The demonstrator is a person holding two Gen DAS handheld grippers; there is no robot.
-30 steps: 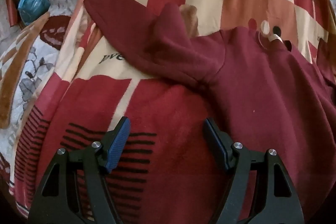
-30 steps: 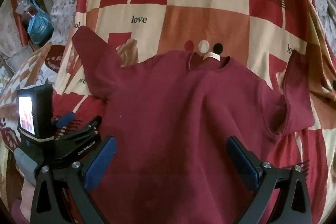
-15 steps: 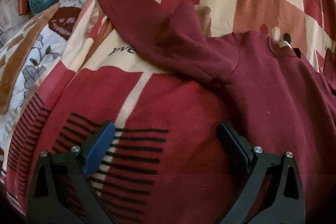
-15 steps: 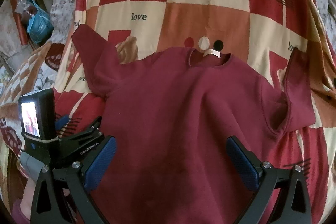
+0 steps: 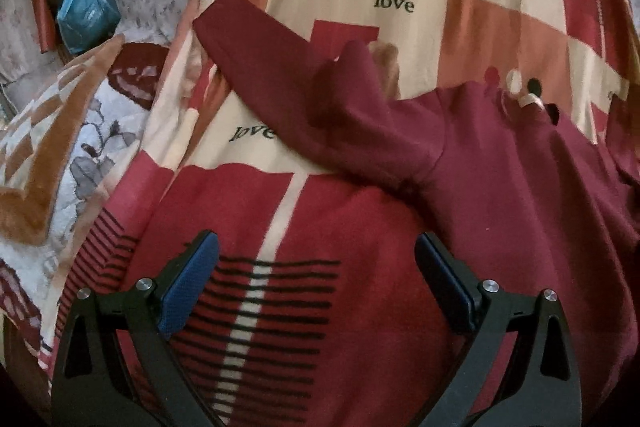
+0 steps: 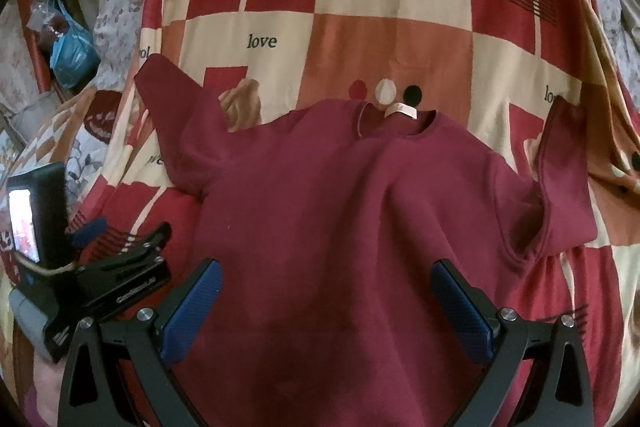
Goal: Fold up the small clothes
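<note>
Right wrist view: a maroon sweatshirt [image 6: 320, 211] is spread on a patchwork blanket [image 6: 360, 39]; right tongs [image 6: 326, 303] and left tongs [image 5: 316, 283] are held wide, gripping nothing.

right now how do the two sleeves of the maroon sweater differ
The left sleeve stretches out and up across the blanket, cuff far from the body. The right sleeve is bent, its cuff end turned upward near the shoulder. The left lies fairly smooth; the right bunches at the armpit. Both are the same maroon, unfolded.
</note>
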